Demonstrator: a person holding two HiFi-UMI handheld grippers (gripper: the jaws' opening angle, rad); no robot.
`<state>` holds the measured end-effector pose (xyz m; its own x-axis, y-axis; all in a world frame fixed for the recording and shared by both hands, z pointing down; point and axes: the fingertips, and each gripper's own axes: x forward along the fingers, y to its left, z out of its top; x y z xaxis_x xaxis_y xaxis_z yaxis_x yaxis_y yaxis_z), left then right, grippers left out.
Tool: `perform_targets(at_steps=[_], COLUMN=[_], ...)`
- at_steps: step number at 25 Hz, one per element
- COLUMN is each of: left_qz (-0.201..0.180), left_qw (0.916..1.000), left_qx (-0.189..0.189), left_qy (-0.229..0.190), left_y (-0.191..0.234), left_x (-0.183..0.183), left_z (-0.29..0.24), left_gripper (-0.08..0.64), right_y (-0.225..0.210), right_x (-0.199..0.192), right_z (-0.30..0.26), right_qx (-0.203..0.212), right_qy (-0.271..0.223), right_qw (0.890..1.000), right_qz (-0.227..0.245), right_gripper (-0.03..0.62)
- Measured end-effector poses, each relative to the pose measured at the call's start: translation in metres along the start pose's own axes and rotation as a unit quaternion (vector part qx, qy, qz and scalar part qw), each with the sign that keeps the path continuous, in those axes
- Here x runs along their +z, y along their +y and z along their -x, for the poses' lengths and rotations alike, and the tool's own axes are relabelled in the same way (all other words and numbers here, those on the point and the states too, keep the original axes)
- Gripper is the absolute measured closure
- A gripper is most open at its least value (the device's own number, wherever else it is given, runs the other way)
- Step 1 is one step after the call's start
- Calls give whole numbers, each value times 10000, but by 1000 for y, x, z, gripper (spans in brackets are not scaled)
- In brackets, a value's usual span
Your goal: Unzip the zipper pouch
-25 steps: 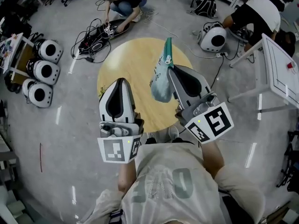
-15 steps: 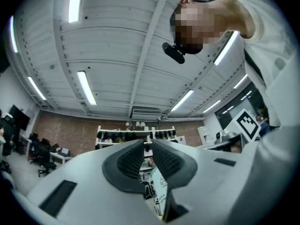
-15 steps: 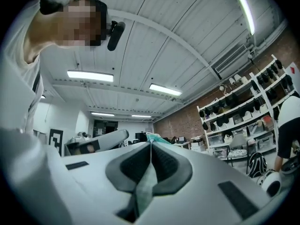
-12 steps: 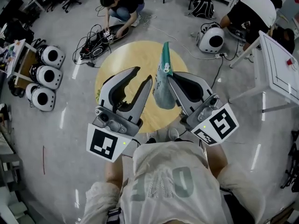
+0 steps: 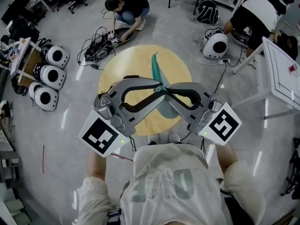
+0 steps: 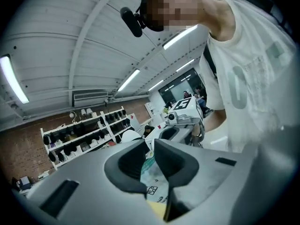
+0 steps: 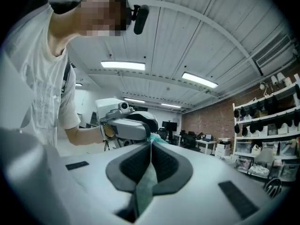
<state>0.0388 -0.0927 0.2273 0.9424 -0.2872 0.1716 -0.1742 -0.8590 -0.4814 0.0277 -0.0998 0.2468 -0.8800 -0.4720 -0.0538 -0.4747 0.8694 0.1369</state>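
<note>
Below, the round wooden surface (image 5: pixel 117 69) lies under both claws. Above it the teal zipper pouch (image 5: pixel 155 68) is held up edge-on between them. The left claw (image 5: pixel 158 87) is clenched on the pouch's printed side, and the right claw (image 5: pixel 165 89) is clamped on its teal fabric, their tips nearly meeting. What the pouch contains cannot be seen.

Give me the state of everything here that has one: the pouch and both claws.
zipper pouch: held above the table, gripped by both claws; whether zipped, cannot tell.
left claw: shut on the zipper pouch.
right claw: shut on the zipper pouch.
</note>
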Motion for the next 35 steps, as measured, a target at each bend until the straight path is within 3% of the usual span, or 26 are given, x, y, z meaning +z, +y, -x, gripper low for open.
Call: perform_targets(at_steps=[10,18,27,35], left_qz=[166,409,509,1093], left_qw=[9988,9954,9917,9848], left_qx=[-412,-863,-1182,-1344], left_qy=[-214,-86,-10,-132], left_y=[-15,-17,-25,-27], left_x=[0,-3,-14,-32], left_z=[13,25,21,21], left_gripper=[480,512,531,534], right_y=[17,35,38,48], right_x=[-2,-2,-14,-25], right_z=[7,8,7,4], right_qx=[413,680,621,664], right_qy=[27,216,489,606], right_qw=[9991,9974,9965,9958], right_qz=[-35,139,290,194], right_gripper=[560,560,560,560])
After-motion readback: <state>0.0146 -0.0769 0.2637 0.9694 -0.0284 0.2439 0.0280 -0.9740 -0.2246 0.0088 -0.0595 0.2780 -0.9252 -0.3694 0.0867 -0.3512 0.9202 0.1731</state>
